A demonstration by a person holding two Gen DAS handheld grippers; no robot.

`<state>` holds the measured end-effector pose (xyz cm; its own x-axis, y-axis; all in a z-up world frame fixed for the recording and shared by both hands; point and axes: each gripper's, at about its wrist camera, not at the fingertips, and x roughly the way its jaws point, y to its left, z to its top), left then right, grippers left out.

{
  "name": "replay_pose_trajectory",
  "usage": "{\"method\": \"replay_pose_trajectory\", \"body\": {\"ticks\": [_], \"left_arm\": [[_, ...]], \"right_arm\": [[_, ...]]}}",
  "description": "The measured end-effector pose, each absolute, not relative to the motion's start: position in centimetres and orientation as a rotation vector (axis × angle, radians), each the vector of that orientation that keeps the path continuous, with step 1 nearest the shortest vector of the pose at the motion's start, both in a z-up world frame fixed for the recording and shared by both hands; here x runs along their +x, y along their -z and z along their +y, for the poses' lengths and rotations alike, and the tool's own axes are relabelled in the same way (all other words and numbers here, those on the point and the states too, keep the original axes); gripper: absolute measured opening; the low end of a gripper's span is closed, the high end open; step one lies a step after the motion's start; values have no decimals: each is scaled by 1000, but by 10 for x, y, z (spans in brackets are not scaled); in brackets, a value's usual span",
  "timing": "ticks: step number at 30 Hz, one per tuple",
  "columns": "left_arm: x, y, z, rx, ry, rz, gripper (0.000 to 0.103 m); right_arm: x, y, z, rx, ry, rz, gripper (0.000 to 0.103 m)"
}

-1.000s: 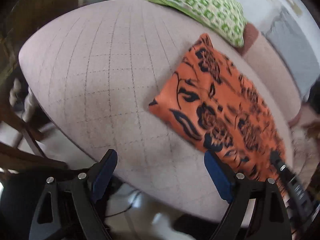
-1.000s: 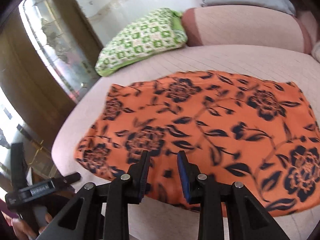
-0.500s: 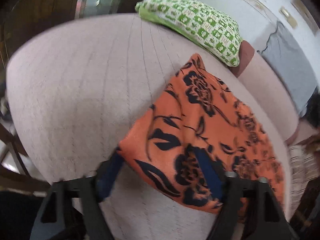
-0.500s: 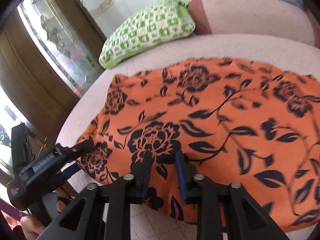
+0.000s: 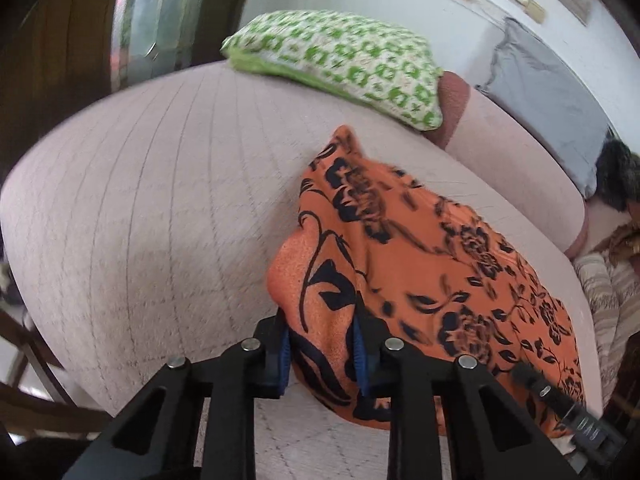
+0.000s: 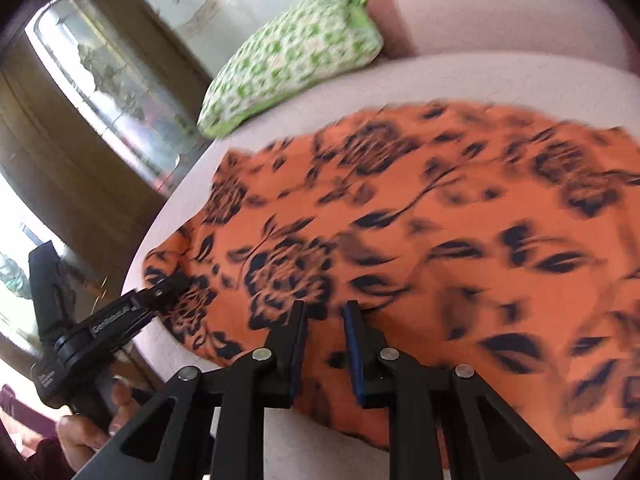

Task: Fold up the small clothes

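An orange cloth with a black flower print lies on a pale pink checked bed. My left gripper is shut on the cloth's near left corner, which bunches up between the blue pads. In the right wrist view the cloth spreads wide across the bed. My right gripper sits over the cloth's near edge with its jaws close together and cloth between them. The left gripper also shows in the right wrist view, at the cloth's left corner.
A green and white patterned pillow lies at the far side of the bed, with a pink bolster and a grey pillow behind. A dark wooden cabinet with glass stands to the left. The bed's edge drops off close to both grippers.
My left gripper moved right to the cloth's corner and closed on it, lifting it. My right gripper moved forward over the cloth's near edge, its jaws staying narrow.
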<state>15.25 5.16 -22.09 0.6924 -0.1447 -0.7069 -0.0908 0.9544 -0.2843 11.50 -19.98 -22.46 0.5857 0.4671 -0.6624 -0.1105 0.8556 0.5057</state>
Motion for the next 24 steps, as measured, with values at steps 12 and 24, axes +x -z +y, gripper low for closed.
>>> {"method": "replay_pose_trajectory", "body": {"ticks": [12, 24], "left_arm": [[139, 132, -120, -49, 356, 707, 24], [117, 169, -176, -69, 765, 874, 64]], "right_arm": [[57, 203, -372, 808, -30, 587, 22], [62, 241, -437, 1243, -175, 650, 79]]}}
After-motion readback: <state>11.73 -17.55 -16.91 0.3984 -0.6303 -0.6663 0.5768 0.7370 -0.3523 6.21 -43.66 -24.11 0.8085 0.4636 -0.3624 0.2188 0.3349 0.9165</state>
